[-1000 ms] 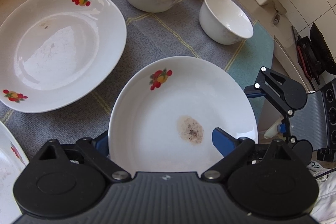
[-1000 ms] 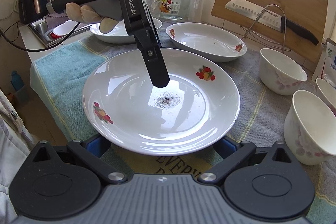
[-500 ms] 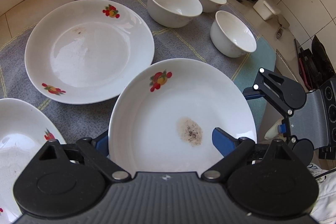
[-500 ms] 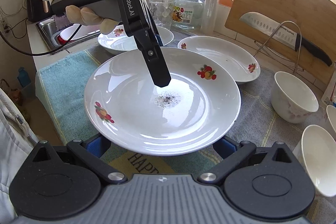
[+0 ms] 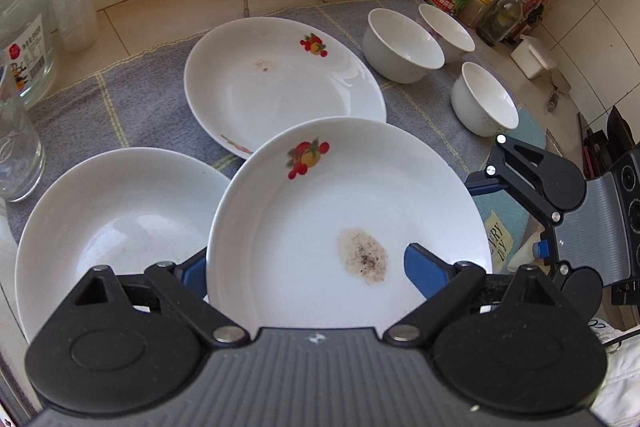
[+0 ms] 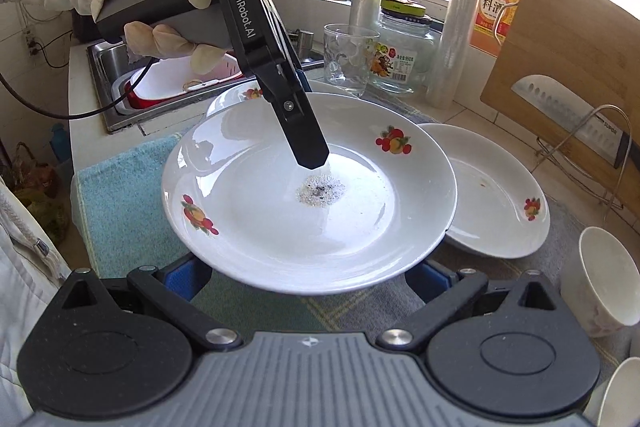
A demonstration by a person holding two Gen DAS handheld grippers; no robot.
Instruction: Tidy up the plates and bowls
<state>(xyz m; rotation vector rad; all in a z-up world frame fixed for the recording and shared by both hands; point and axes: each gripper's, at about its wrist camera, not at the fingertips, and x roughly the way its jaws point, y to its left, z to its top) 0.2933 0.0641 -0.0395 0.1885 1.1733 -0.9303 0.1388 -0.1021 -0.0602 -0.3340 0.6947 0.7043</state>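
The stained plate (image 6: 260,219), white with fruit prints and a speckled brown patch near its middle, is held clear of the grey cloth (image 5: 140,99) that covers the surface. The left gripper (image 5: 304,261), carried by a gloved hand (image 6: 172,7), grips it across the rim: one of its fingers (image 6: 310,147) presses down inside the plate just beside the patch, and the other goes beneath the rim, so the fingers stand wide but closed on the plate. The right gripper (image 6: 304,269) has its fingers (image 6: 182,277) spread wide below the plate's near edge; I cannot tell whether they touch it. The stained plate's rim overlaps two other plates lying on the cloth, a second plate (image 5: 280,83) and a third plate (image 5: 112,211). Three white bowls (image 5: 402,45) stand well apart from the stained plate, past the second plate.
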